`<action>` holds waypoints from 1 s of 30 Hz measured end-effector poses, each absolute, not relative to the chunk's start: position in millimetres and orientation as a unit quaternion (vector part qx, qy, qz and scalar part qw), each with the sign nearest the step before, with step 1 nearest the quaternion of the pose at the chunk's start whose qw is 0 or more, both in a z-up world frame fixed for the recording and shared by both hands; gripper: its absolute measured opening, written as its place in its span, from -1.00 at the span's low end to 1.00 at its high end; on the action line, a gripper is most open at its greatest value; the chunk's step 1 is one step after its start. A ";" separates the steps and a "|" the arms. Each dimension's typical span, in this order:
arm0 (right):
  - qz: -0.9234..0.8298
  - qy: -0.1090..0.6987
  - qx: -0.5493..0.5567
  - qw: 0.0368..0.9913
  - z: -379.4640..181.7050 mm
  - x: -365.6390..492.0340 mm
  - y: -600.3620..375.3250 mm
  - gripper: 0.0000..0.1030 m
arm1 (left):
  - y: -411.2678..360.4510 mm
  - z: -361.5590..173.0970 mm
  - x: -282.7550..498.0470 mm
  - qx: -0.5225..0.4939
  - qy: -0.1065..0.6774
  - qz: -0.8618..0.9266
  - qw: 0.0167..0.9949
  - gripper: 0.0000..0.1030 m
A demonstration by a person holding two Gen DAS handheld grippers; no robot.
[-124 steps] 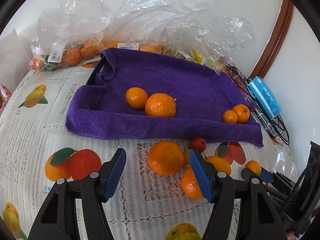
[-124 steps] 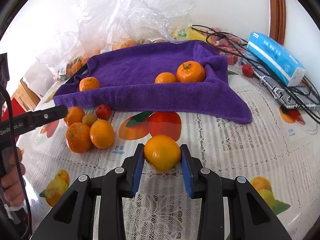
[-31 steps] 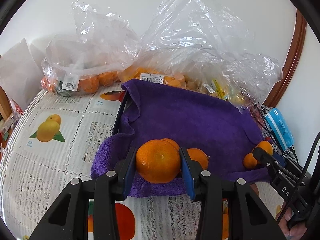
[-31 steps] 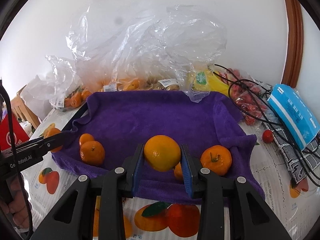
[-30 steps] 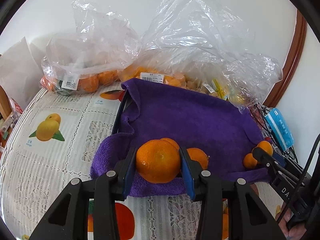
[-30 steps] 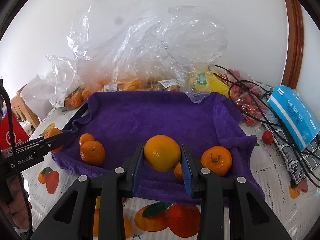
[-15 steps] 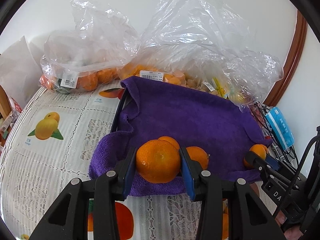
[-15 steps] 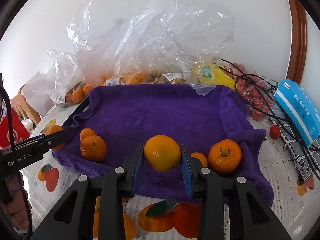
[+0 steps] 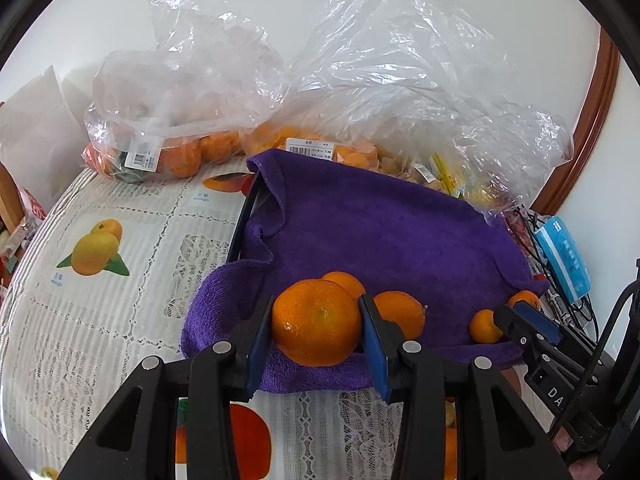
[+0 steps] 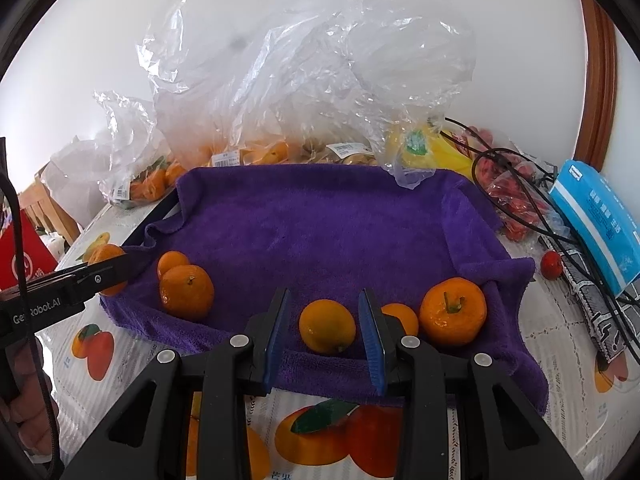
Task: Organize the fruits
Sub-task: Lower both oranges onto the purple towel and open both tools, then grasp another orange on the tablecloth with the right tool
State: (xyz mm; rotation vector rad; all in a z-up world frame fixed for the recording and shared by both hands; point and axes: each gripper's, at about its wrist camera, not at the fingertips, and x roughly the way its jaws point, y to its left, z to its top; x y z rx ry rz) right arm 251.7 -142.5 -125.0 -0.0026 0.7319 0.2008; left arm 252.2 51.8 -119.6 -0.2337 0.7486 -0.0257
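My left gripper (image 9: 316, 334) is shut on a large orange (image 9: 316, 328) and holds it over the near left edge of the purple towel (image 9: 380, 232) that lines a tray. My right gripper (image 10: 325, 332) is open. A yellow-orange fruit (image 10: 327, 331) lies on the towel (image 10: 320, 224) between its fingers, free of both pads. Other oranges lie on the towel: two at the left (image 10: 186, 291) and two at the right (image 10: 453, 311). The left gripper with its orange also shows at the left edge of the right wrist view (image 10: 106, 268).
Clear plastic bags of oranges (image 9: 176, 156) and other fruit (image 10: 416, 148) stand behind the tray against the wall. A blue packet (image 10: 596, 216), black cables (image 10: 520, 184) and a small red fruit (image 10: 551, 265) lie to the right. The tablecloth (image 9: 100, 300) has printed fruit pictures.
My right gripper has opened and let its yellow-orange fruit down onto the towel. My left gripper still holds its orange and has moved slightly nearer the tray.
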 end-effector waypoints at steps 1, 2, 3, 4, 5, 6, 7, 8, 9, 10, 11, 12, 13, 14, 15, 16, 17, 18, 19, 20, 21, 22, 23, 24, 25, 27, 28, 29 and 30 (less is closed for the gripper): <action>0.096 0.356 -0.002 0.929 -124.5 251.2 -143.0 -0.32 | 52.6 -119.8 252.0 -0.117 0.364 -0.012 0.924 -0.23; 0.093 0.355 -0.003 0.930 -123.6 250.7 -143.4 -0.32 | 53.1 -119.8 251.9 -0.119 0.363 -0.011 0.924 -0.23; 0.092 0.353 -0.003 0.931 -122.5 250.3 -144.2 -0.32 | 53.8 -119.4 251.2 -0.121 0.360 -0.012 0.925 -0.23; 0.092 0.350 -0.001 0.932 -121.4 249.8 -145.3 -0.32 | 54.1 -118.8 250.6 -0.123 0.357 -0.013 0.926 -0.23; 0.092 0.349 0.002 0.933 -120.1 249.1 -146.9 -0.32 | 54.4 -118.2 250.2 -0.124 0.355 -0.012 0.927 -0.23; 0.092 0.349 0.005 0.933 -119.0 248.6 -147.9 -0.31 | 54.7 -118.0 249.9 -0.125 0.353 -0.013 0.927 -0.23; 0.094 0.348 0.007 0.933 -118.1 248.3 -148.8 -0.31 | 55.3 -118.2 249.7 -0.129 0.350 -0.014 0.928 -0.23; 0.094 0.347 0.008 0.933 -117.5 247.8 -149.4 -0.31 | 56.0 -118.5 250.3 -0.133 0.349 -0.015 0.928 -0.23; 0.092 0.347 0.007 0.933 -117.1 247.3 -149.5 -0.31 | 56.6 -119.4 251.2 -0.136 0.348 -0.014 0.927 -0.23; 0.091 0.346 0.005 0.934 -116.7 246.5 -149.5 -0.31 | 56.8 -120.6 252.3 -0.137 0.348 -0.012 0.927 -0.23; 0.092 0.345 0.005 0.934 -116.6 246.2 -149.2 -0.31 | 56.9 -122.0 253.6 -0.137 0.349 -0.010 0.927 -0.23; 0.093 0.344 0.004 0.934 -116.6 245.9 -148.9 -0.31 | 56.9 -123.8 255.2 -0.137 0.352 -0.007 0.926 -0.23; 0.093 0.345 0.004 0.934 -116.8 245.8 -148.4 -0.31 | 56.7 -125.9 257.0 -0.137 0.356 -0.005 0.924 -0.23; 0.095 0.346 0.004 0.933 -117.2 245.6 -147.9 -0.31 | 56.5 -127.6 258.3 -0.138 0.364 -0.003 0.921 -0.23; 0.097 0.347 0.003 0.933 -117.4 245.2 -147.2 -0.31 | 55.9 -129.0 259.4 -0.137 0.365 -0.004 0.921 -0.23; 0.097 0.346 0.000 0.933 -117.6 244.5 -145.9 -0.31 | 54.6 -130.0 260.4 -0.134 0.367 -0.003 0.921 -0.23; 0.096 0.345 -0.005 0.934 -117.5 243.7 -144.6 -0.31 | 53.2 -130.8 261.2 -0.130 0.368 -0.003 0.921 -0.23; 0.096 0.343 -0.009 0.934 -117.2 243.1 -143.5 -0.30 | 52.0 -131.4 262.1 -0.127 0.369 -0.001 0.921 -0.22; 0.097 0.341 -0.012 0.935 -116.7 242.3 -142.7 -0.27 | 51.4 -131.5 262.2 -0.124 0.369 0.000 0.921 -0.22; 0.097 0.340 -0.014 0.935 -116.2 241.6 -142.3 -0.25 | 51.1 -131.0 261.9 -0.124 0.367 -0.001 0.922 -0.24; 0.096 0.339 -0.014 0.936 -115.9 241.4 -142.1 -0.19 | 50.9 -129.9 261.2 -0.125 0.363 -0.005 0.923 -0.25; 0.097 0.339 -0.013 0.936 -115.4 241.2 -142.3 -0.14 | 50.7 -128.5 260.2 -0.125 0.360 -0.006 0.924 -0.25; 0.097 0.338 -0.012 0.936 -115.0 240.9 -142.7 -0.11 | 50.3 -127.0 259.1 -0.125 0.357 -0.007 0.926 -0.23; 0.096 0.337 -0.012 0.936 -114.6 240.7 -143.6 -0.09 | 50.2 -125.7 257.8 -0.125 0.354 -0.008 0.927 -0.23; 0.093 0.337 -0.011 0.937 -113.7 240.6 -144.7 -0.03 | 50.0 -124.3 256.9 -0.123 0.352 -0.006 0.928 -0.23; 0.089 0.335 -0.009 0.938 -112.0 240.4 -147.1 0.14 | 51.1 -121.7 254.4 -0.122 0.350 -0.003 0.929 -0.17; 0.084 0.331 -0.008 0.940 -111.1 239.9 -148.8 0.21 | 52.0 -120.9 253.7 -0.124 0.349 -0.002 0.929 -0.13; 0.081 0.329 -0.008 0.941 -110.5 239.4 -149.8 0.21 | 53.1 -120.4 252.9 -0.127 0.348 -0.002 0.929 -0.05; 0.079 0.329 -0.007 0.941 -110.1 239.1 -151.0 0.21 | 54.0 -120.2 252.4 -0.130 0.348 -0.002 0.928 -0.02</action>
